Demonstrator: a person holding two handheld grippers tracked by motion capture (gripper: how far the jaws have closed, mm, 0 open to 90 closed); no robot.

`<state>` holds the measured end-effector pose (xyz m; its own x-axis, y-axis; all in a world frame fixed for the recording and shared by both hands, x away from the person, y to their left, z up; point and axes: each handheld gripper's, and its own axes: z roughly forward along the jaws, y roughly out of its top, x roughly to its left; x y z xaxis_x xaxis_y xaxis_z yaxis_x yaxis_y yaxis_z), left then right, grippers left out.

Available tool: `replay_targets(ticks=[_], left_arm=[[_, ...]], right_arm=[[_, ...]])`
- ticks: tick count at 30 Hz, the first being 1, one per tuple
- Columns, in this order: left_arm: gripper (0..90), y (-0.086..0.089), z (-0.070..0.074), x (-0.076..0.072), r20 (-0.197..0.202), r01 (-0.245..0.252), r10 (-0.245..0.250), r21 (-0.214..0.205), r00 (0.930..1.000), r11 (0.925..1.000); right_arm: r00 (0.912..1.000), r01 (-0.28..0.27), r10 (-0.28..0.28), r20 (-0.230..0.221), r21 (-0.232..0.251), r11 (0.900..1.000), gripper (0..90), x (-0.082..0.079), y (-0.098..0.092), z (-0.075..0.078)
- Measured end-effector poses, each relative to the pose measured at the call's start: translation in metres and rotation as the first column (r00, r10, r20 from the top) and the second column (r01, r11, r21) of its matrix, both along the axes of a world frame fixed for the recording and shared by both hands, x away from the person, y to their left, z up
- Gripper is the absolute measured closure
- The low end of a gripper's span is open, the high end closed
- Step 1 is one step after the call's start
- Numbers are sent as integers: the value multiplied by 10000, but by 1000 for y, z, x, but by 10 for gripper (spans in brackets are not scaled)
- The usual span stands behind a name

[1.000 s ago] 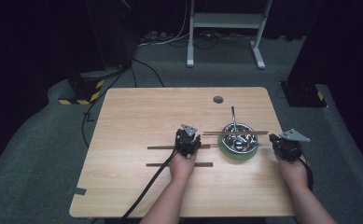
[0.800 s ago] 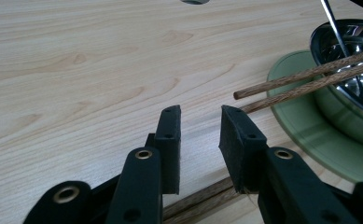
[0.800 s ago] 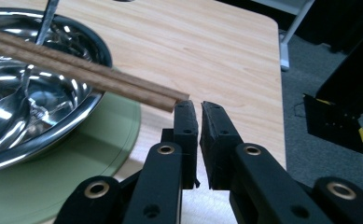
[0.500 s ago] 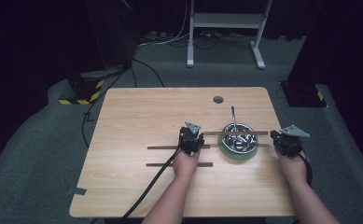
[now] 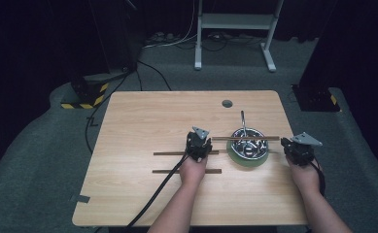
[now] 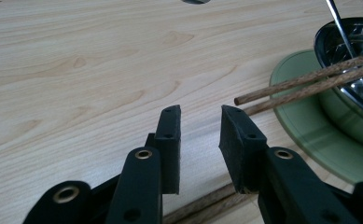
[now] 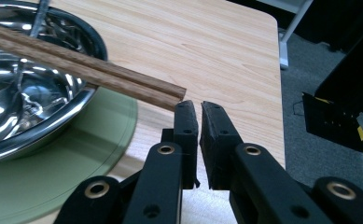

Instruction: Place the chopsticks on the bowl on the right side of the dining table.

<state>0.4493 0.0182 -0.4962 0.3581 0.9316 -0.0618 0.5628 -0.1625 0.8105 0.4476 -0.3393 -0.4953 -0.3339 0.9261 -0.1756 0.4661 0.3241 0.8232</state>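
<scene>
**High view.** A pair of brown wooden chopsticks [image 5: 245, 139] is laid across the rim of a polished steel bowl [image 5: 254, 151], which is seated on a round pale-green mat [image 5: 238, 160] on the light wooden bench [image 5: 143, 121]. The rim is judged to serve as a rest that keeps both ends clear of the bench for pickup. A thin metal utensil [image 5: 243, 121] stands in the bowl. The left hand-held gripper [image 5: 198, 145] is set over one loose brown stick [image 5: 169, 153]; a second loose stick [image 5: 177, 171] lies nearer the person. The right hand-held gripper [image 5: 298, 148] is stationed just beyond the pair's right end.

**Left gripper view.** The left hand-held gripper [image 6: 198, 112] is seen narrowly parted and empty, a detail not readable from above. The pair's near end [image 6: 310, 81] lies ahead and to one side, untouched.

**Right gripper view.** The right hand-held gripper [image 7: 197, 106] is seen all but closed, holding nothing. The pair's tips [image 7: 100, 70] end just beside its pads; contact cannot be confirmed.
</scene>
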Motion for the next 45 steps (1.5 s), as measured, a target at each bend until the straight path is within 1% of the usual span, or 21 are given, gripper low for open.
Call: replay_targets(ticks=[1,2,5,6,9,18,22,23,24,26,28,30,33,39,40,42,44,45], left_arm=[[683,-1,-1,-1,-15,-26,26,-10,10000,10000],[683,-2,-1,-2,4,94,-94,82,10000,9999],[683,-3,0,-2,-11,37,-38,-152,10000,9999],[683,-3,0,-1,-13,7,-8,-164,10000,9999],[683,-3,0,0,-30,44,-44,-75,10000,10000],[686,-5,2,2,-56,38,-39,-102,10000,9999],[689,-6,2,4,-19,47,-47,-91,10000,9999],[689,-6,2,5,-27,47,-47,-113,10000,9999],[690,-6,2,5,-40,41,-41,-112,10000,9999],[690,-6,2,6,-62,25,-25,-39,10000,10000],[691,-5,2,7,-96,-15,14,-55,10000,10000],[691,-5,1,7,-96,24,-24,17,10000,10000],[691,-5,0,8,-116,25,-25,-4,9999,10000],[689,-6,-1,5,-142,-72,73,112,9999,9999],[681,-6,-1,5,-90,-27,28,114,10000,9999],[677,-7,0,5,-68,-23,24,152,10000,9999],[675,-7,0,4,-90,-47,49,172,9999,9998],[674,-7,0,4,-87,-48,49,169,9999,9998]], right_arm=[[10000,-62,62,33,-67,10000,842,-1,0,0],[10000,-23,23,17,-68,10000,842,-2,1,0],[10000,-68,68,31,-114,9999,842,-1,1,0],[10000,-78,79,25,-125,9999,842,-1,1,0],[10000,-59,59,-13,-94,9999,842,-1,3,0],[10000,-76,76,45,-134,9999,842,1,3,2],[10000,-26,25,-12,-64,10000,842,1,4,1],[10000,-55,55,37,-149,9999,842,2,3,1],[10000,-47,47,26,-130,9999,842,2,3,1],[10000,-28,28,-5,-86,10000,842,2,3,1],[10000,-21,20,-38,-71,10000,842,3,3,0],[10000,-29,28,-27,-126,9999,842,3,3,0],[10000,-47,46,-24,-169,9998,841,4,2,0],[9999,96,-97,-29,-68,9999,841,4,-1,1],[9999,99,-99,-50,-39,9999,841,3,-1,0],[10000,28,-28,-26,-102,9999,841,3,-1,0],[10000,13,-13,-53,-19,10000,841,1,1,-1],[10000,-14,14,-16,-51,10000,841,0,1,-2]])
